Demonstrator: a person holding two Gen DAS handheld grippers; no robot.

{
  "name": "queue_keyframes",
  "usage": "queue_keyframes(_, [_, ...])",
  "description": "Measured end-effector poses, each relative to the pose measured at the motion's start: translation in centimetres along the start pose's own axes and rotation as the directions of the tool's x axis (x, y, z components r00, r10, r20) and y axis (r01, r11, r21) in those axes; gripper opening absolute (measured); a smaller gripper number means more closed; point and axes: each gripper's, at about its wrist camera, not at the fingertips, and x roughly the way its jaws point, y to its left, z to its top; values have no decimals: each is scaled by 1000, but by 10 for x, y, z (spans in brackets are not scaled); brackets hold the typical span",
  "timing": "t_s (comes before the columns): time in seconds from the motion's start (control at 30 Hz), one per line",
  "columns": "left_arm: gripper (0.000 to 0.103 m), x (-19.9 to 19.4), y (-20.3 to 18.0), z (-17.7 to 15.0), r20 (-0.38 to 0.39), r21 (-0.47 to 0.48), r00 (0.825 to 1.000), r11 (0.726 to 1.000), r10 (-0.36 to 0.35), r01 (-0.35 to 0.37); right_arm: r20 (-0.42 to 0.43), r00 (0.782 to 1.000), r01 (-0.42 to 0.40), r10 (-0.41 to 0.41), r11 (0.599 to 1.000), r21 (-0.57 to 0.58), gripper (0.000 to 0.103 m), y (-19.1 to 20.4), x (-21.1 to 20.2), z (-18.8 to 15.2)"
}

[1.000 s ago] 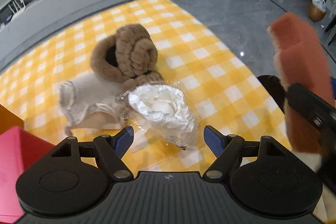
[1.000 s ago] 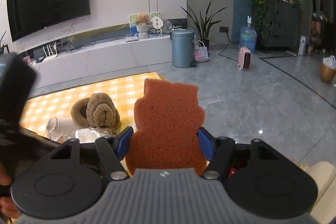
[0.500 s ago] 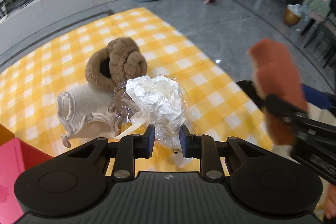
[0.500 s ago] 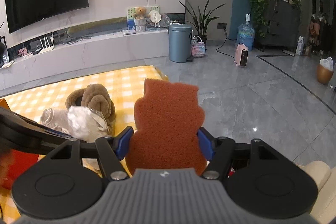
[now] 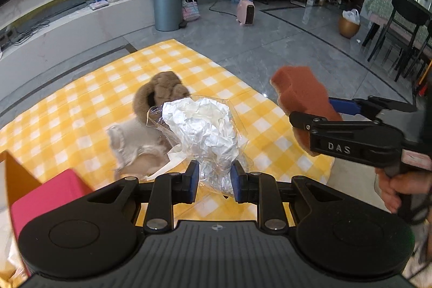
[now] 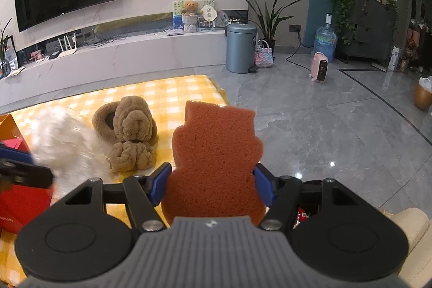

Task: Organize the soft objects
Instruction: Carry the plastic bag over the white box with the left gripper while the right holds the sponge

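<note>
My left gripper (image 5: 214, 181) is shut on a clear plastic bag of crumpled white stuffing (image 5: 205, 126) and holds it above the yellow checked cloth (image 5: 81, 109). My right gripper (image 6: 213, 186) is shut on an orange bear-shaped sponge (image 6: 216, 153), held up off the table's right edge; the sponge also shows in the left wrist view (image 5: 299, 96). A brown plush dog (image 6: 132, 131) and a cream fabric piece (image 5: 135, 142) lie on the cloth. The lifted bag shows blurred in the right wrist view (image 6: 56, 136).
A red box (image 5: 46, 196) and an orange box (image 6: 8, 123) stand at the cloth's near left. Beyond the cloth are grey floor tiles (image 6: 310, 112), a blue-grey bin (image 6: 241, 47) and a low TV bench (image 6: 121, 56).
My left gripper closed on the white bag and lifted it off the cloth. The right gripper kept hold of the sponge and barely moved.
</note>
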Motion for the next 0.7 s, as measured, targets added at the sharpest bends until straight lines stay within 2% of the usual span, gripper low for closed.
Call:
queue_keyframes(0.1, [28,-21,12,-11,46,-13,999,1000,29,-28,-5,1000,-5,5,1000,-14,65,4,0,-2])
queue_keyframes(0.23, [28,-50,27,-27,119,-25,988,995,98,-96,9,999,-41,41,999,7,65,7,-4,-2])
queue_keyframes(0.4, [28,-80,52,-45,157,-83,980,990,126,-114,13,997,-70,70,997,-22,65,23,-9,-3])
queue_keyframes(0.47, [28,-93,63,-53,188,-118,970,984,151,-131,20,997,-76,77,997,-17,65,30,-14,-4])
queue_keyframes(0.6, [28,-116,85,-68,241,-179,949,971,201,-160,58,987,-146,147,989,-16,65,45,-30,-4])
queue_keyframes(0.7, [28,-125,108,-79,241,-249,945,955,223,-162,70,976,-207,207,978,-12,65,59,-42,-5])
